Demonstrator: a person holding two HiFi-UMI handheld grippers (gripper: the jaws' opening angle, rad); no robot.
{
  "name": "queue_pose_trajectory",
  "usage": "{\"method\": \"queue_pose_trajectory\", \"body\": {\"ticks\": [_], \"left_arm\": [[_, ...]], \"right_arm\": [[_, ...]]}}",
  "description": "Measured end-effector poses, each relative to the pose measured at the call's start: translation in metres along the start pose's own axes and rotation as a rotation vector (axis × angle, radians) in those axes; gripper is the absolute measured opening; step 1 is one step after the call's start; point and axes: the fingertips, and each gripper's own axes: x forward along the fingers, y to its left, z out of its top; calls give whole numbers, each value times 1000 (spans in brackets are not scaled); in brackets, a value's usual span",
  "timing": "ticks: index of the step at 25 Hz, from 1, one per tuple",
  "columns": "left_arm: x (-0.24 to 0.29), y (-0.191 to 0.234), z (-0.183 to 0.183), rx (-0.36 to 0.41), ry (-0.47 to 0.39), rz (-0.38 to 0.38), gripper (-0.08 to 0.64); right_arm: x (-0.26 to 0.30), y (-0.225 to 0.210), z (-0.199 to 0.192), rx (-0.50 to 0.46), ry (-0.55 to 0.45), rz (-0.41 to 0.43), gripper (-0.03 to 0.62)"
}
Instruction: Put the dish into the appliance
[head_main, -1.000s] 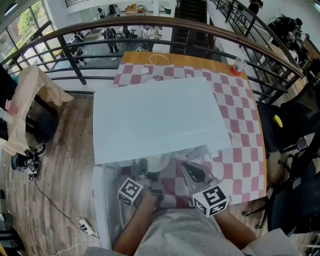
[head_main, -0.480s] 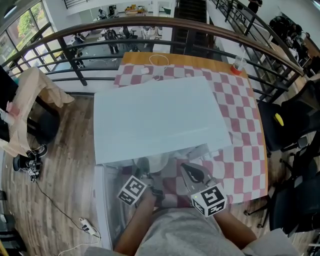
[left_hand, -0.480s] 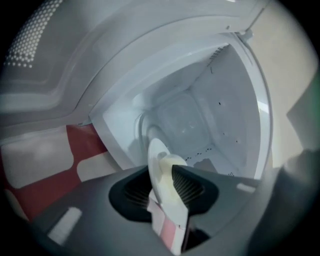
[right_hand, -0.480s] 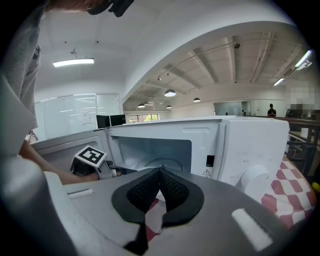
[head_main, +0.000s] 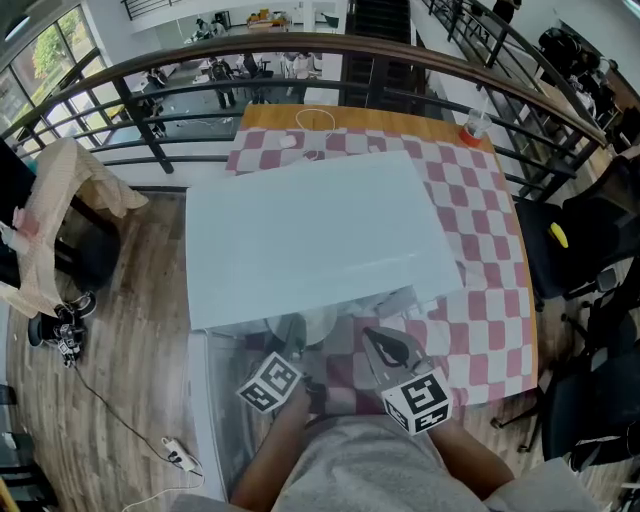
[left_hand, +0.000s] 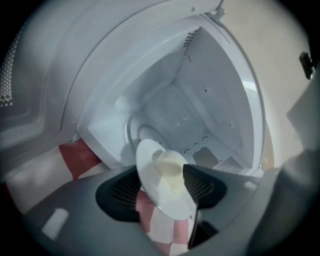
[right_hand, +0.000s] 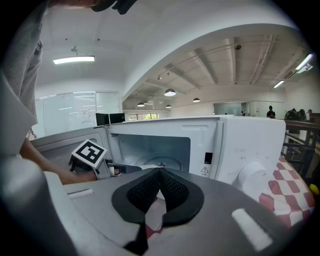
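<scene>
the left gripper (left_hand: 161, 186) points slightly downward; its jaws have just been opening and stand apart, with the dish (left_hand: 169, 196) tilted between them and neither pad clearly pressing it. the right gripper (right_hand: 159, 175) is just beside it, jaws closed tip to tip on nothing. the left forearm (head_main: 270, 448) and right forearm (head_main: 468, 462) both reach forward.

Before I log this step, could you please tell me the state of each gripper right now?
Left gripper: open, jaws have just been opening, white dish between them.
Right gripper: jaws shut, holding nothing.
</scene>
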Motion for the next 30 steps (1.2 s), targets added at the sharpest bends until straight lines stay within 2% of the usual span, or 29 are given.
{"method": "queue_pose_trajectory", "body": {"ticks": [4,9,12,15,25,30], "left_arm": [[-1,-8,0,130,8,-31,311],[-1,-20,-11,351,29,-84,413],[0,-22,-20,475,46,-85,454],[1,-22,-26,565,56,-76,472],[3,-14,-39,804,89,-13,505],[4,-12,-38,802,94,17,503]], "right_arm": [[2,2,-3,5,4,1,-3],[4,5,-3,6,1,10,-4],[4,6,-4,5,-1,10,-3],[4,5,-5,8,2,7,-3],[5,3,-9,13,6,-1,-3],[5,3,-8,11,5,0,-3]]}}
